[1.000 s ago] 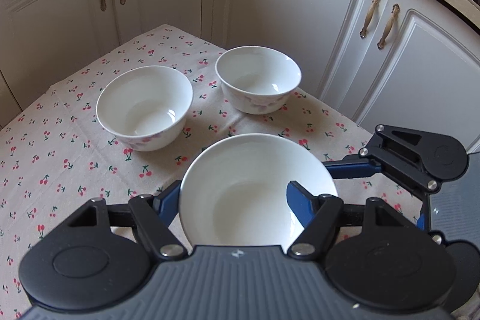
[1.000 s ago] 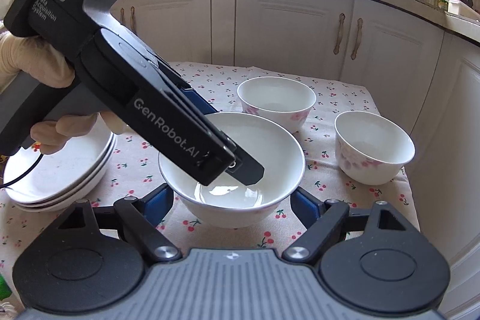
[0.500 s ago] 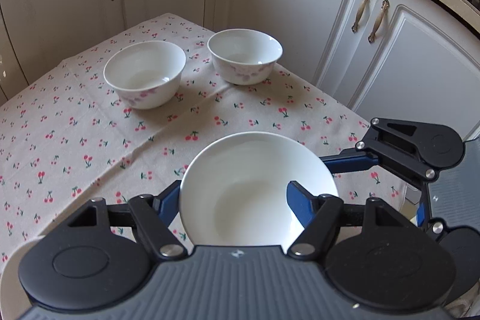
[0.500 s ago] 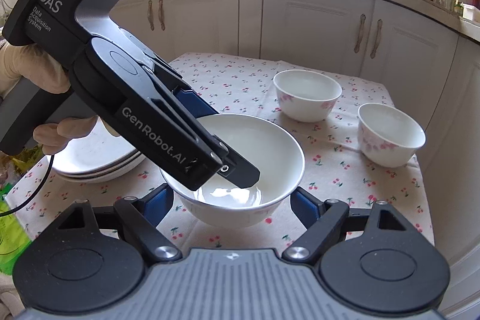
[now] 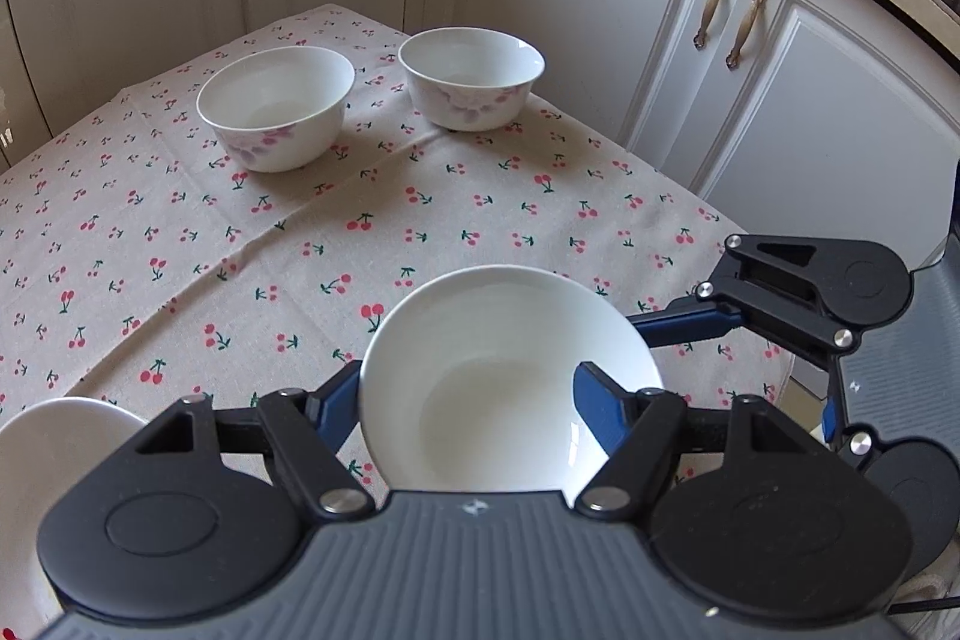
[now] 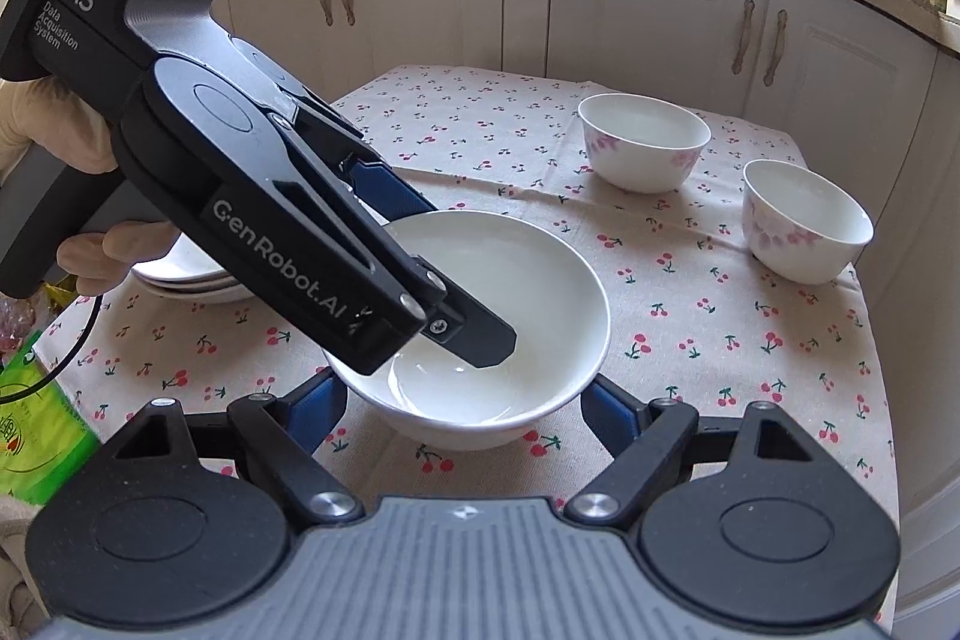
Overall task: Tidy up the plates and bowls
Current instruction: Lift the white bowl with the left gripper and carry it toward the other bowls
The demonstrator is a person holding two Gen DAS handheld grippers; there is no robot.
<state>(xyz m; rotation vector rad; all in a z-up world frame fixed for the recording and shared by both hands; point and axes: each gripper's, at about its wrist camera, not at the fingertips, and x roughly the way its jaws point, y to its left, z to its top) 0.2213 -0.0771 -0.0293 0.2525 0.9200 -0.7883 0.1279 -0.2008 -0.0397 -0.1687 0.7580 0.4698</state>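
Your bench [image 5: 180, 232], under its cherry-print cloth, fills the frame; stacked plates [image 6: 186, 274] sit at mid-left. Two flowered bowls [image 6: 645, 142] stand upper right. Your left tongs [image 6: 420, 274] pinch the plain bowl [image 6: 510, 292] by its rim at centre; your right tongs [image 6: 462, 412] straddle it, loosely parted.

Held bowl [image 5: 510, 376] now farther from the two flowered bowls [image 5: 276, 106] — beside the plate stack [image 6: 186, 274].
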